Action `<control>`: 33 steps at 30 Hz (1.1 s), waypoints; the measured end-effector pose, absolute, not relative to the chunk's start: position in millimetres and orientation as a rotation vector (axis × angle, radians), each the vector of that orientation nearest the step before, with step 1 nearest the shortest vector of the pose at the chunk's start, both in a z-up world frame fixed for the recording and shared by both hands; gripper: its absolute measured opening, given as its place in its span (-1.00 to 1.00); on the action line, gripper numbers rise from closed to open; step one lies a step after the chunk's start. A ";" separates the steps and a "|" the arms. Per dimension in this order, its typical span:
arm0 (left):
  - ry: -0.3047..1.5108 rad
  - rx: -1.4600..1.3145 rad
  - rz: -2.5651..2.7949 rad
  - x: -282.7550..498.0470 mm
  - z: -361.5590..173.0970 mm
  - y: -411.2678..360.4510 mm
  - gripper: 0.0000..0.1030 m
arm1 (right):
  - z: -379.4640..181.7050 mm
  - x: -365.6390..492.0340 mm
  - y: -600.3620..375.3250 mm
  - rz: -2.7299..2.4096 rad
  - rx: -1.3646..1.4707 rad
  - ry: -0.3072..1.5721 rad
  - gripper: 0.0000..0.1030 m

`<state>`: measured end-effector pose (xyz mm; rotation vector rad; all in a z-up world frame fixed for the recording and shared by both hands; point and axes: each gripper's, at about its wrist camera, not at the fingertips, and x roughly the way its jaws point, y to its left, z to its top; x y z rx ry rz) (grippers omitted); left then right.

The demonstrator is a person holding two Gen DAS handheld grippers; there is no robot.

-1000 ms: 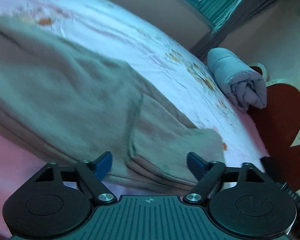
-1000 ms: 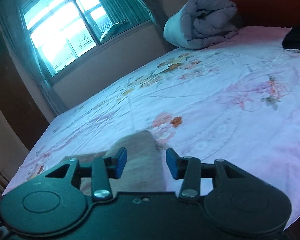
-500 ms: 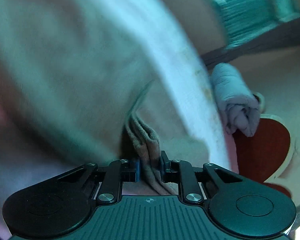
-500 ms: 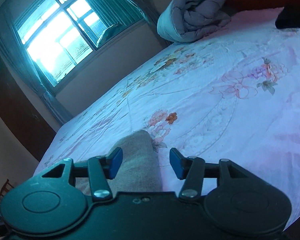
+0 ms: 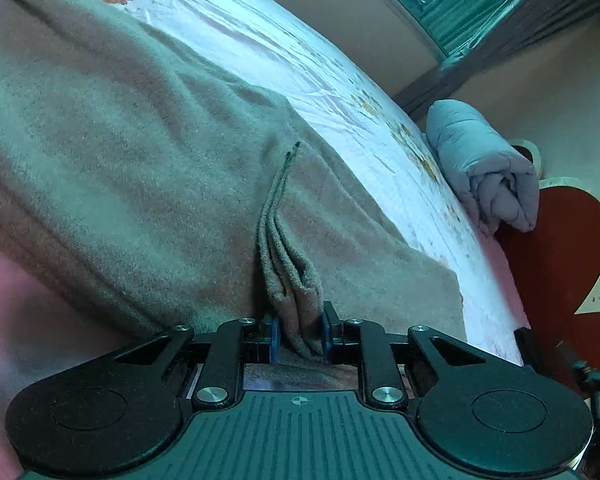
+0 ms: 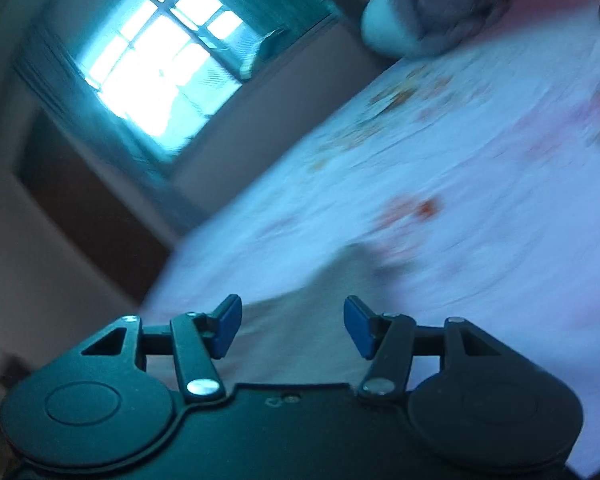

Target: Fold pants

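Daylight from a window [image 6: 160,68] falls across a bed [image 5: 332,72] covered with a pale floral sheet, on which the task is being carried out. Grey-beige pants [image 5: 132,168] are spread flat over the near part of the bed, directly ahead of and beneath the left hand-held gripper [image 5: 300,330]. A bunched ridge of their fabric [image 5: 288,280], several layers thick, is drawn up from the flat cloth and is pinched between the blue pads, which are pressed almost together on it. This pinch is judged to have been taken so that a gathered section can be lifted and carried over for a fold, with the stacked layers kept from sliding apart.

The right hand-held gripper [image 6: 292,330] is seen in a motion-blurred view. Its jaws have just been opening and stand about halfway apart; a tapering end of the pants [image 6: 320,320] lies below and between the pads, but no pad is seen pressing on it, so nothing is judged to be held there. That end is presumably left resting on the sheet as the part to be folded onto.

Beyond the pants, far ahead of the left hand-held gripper and to its right, a rolled grey quilt [image 5: 484,168] is set at the head of the bed, against a red and white headboard [image 5: 560,260].
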<state>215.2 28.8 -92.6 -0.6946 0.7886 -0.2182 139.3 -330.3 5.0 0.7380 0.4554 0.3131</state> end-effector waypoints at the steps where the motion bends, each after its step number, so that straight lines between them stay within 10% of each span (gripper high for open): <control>1: 0.790 -0.704 -0.219 216.4 -91.3 30.9 -0.59 | -1.4 145.1 -328.3 0.361 0.806 0.484 0.04; 6: 0.787 -0.704 -0.246 214.1 -82.0 52.2 -0.25 | -46.3 174.4 -316.3 0.212 0.774 0.748 -0.20; 10: 0.623 -0.549 -0.127 178.4 -45.9 75.2 0.88 | -12.8 162.8 -309.5 0.227 0.639 0.660 -0.02; 25: 0.589 -0.840 0.211 122.0 -77.5 270.9 0.89 | -32.7 185.5 -64.0 0.383 -0.315 0.699 0.23; 33: 0.519 -0.999 0.143 169.4 -104.1 314.1 0.89 | -1.7 151.0 -90.3 0.357 -0.221 0.547 0.26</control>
